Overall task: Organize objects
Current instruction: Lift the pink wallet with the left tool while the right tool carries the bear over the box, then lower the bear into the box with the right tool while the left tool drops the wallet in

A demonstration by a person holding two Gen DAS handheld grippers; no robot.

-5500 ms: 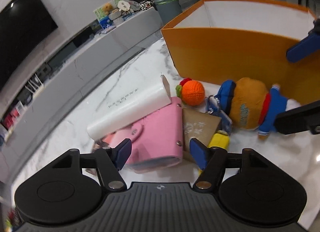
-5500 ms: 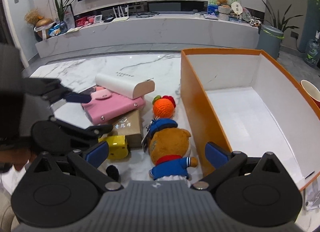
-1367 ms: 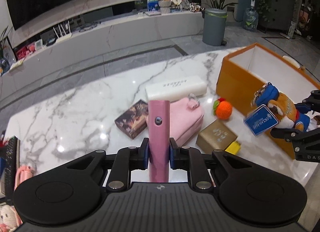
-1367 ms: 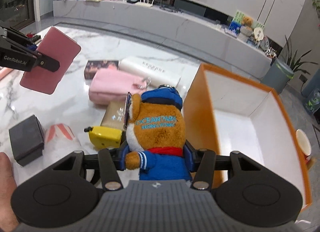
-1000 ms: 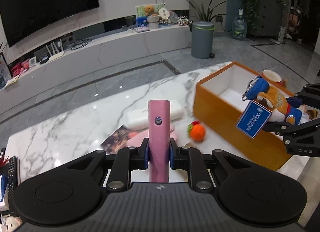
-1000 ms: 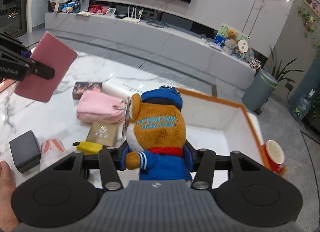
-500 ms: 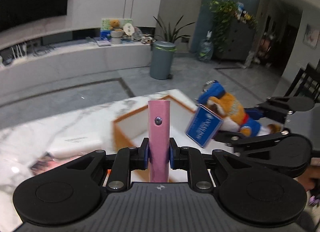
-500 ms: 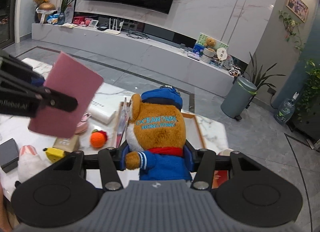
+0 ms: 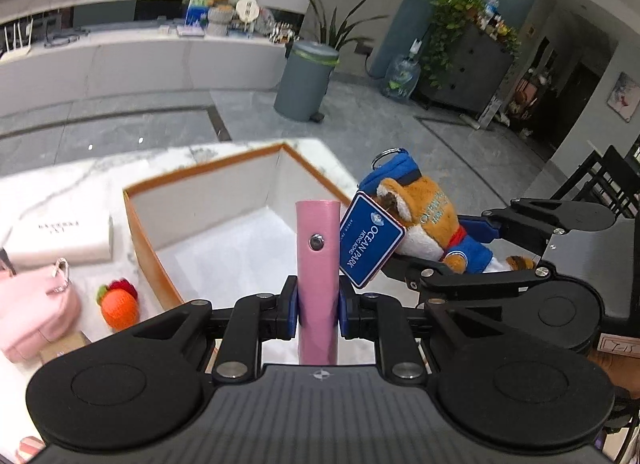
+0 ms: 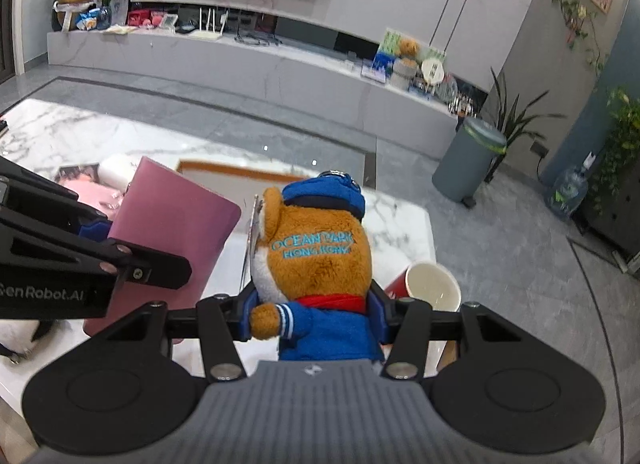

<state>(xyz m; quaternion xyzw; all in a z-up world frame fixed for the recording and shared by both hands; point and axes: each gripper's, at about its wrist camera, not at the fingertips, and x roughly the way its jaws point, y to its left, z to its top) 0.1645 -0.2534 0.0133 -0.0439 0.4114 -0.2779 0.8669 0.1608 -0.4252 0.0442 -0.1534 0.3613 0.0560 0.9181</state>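
Note:
My left gripper (image 9: 318,312) is shut on a pink card wallet (image 9: 317,264) and holds it upright above the open orange box (image 9: 144,232). The wallet also shows in the right wrist view (image 10: 172,232). My right gripper (image 10: 314,316) is shut on a brown plush bear (image 10: 320,260) in blue cap and jacket, held over the box's right side. The bear (image 9: 424,220) with its blue tag (image 9: 370,240) hangs just right of the wallet. The box's white inside holds nothing that I can see.
On the marble table (image 9: 60,180) left of the box lie a white case (image 9: 60,240), a pink pouch (image 9: 32,312), an orange knitted ball (image 9: 120,306) and a tan box (image 9: 64,346). A red paper cup (image 10: 430,284) stands right of the box.
Both grippers have lifted their objects from the table pile and carried them right, to above the orange box. The wallet and bear now hang close together.

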